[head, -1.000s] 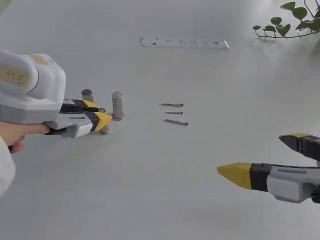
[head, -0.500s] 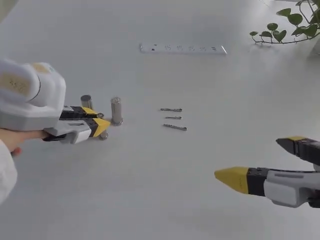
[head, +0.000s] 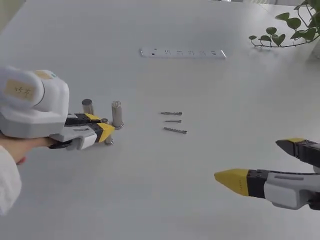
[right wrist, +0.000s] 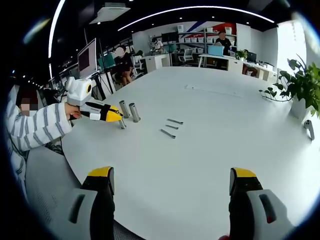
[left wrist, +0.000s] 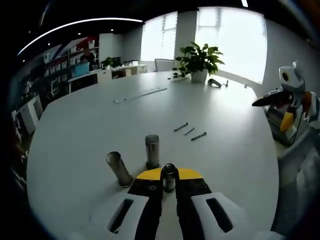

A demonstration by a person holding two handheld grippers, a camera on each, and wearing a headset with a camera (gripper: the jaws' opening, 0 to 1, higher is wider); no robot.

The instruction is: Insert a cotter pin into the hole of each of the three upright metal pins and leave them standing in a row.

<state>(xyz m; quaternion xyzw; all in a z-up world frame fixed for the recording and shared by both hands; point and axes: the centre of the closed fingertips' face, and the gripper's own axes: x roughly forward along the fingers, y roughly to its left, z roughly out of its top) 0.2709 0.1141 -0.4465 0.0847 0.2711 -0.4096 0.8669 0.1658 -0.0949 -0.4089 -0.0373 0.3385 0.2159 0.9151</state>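
Note:
My left gripper (head: 102, 131) is shut on one grey metal pin (left wrist: 169, 177), whose foot (head: 108, 142) shows just under the yellow tips. Two other metal pins stand upright beside it, one (head: 87, 106) behind the jaws and one (head: 117, 114) just past the tips. Three thin cotter pins (head: 173, 121) lie side by side on the white table, to the right of the metal pins. My right gripper (head: 255, 161) hovers open and holds nothing, nearer the front right. In the right gripper view the cotter pins (right wrist: 171, 127) lie well ahead of its wide-apart jaws.
A white power strip (head: 182, 53) lies at the far middle of the table (head: 160, 190). A leafy plant (head: 287, 27) reaches in at the far right corner. A person's sleeve (head: 7, 182) is at the left edge.
The head camera has tilted, so everything sits a little lower in the picture. The left gripper stays clamped at the same pin, and the right gripper has hardly moved.

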